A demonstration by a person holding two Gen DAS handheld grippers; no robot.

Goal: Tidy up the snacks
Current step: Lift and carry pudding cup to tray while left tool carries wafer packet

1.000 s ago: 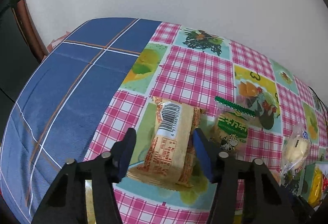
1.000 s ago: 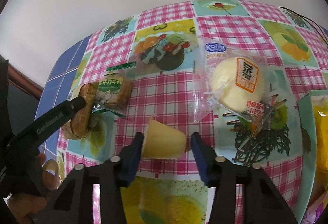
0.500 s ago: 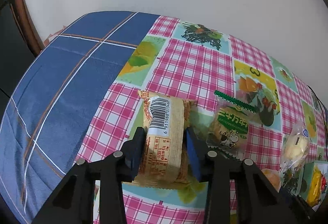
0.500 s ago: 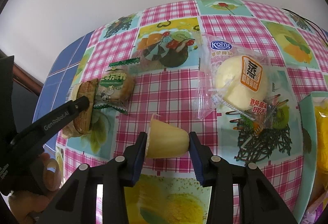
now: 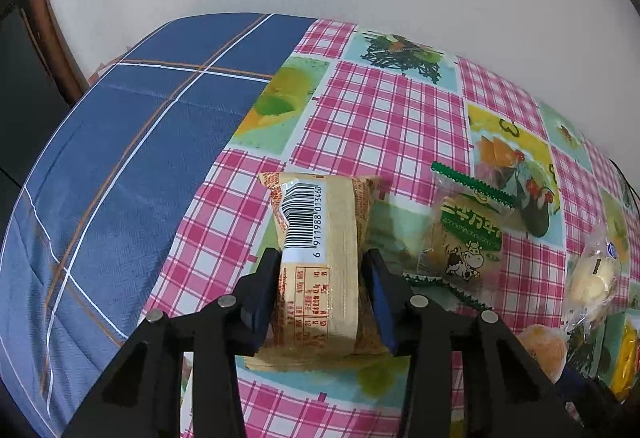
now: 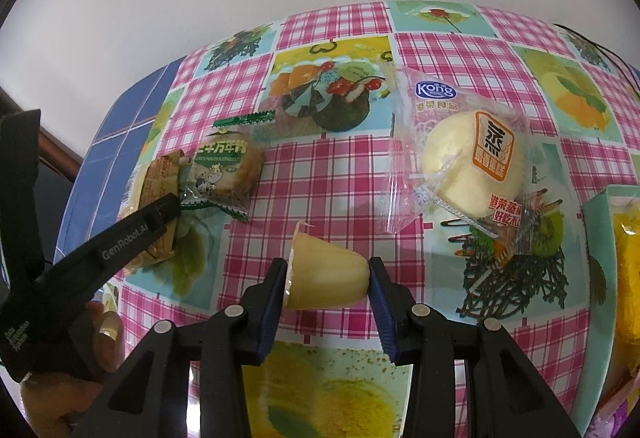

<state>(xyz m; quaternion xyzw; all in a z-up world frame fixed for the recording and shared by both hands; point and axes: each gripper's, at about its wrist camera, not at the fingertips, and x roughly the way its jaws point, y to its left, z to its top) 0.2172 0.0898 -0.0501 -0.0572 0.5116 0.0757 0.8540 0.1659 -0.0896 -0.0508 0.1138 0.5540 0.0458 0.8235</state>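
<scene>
Left wrist: left hand-held gripper (image 5: pixel 320 270) clamps crinkly packet (image 5: pixel 320 258); right (image 6: pixel 328 278) grips smooth jelly cup (image 6: pixel 326 278).

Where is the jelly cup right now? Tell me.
The jelly cup lies on its side in the right claw, low in the right wrist view, between the green-labelled cake and the bagged steamed bun.

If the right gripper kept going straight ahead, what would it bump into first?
Beyond the yellow jelly cup that the right gripper already holds, probably just bare tablecloth. The steamed cake packet looks off to the right, though depth is unclear.
</scene>
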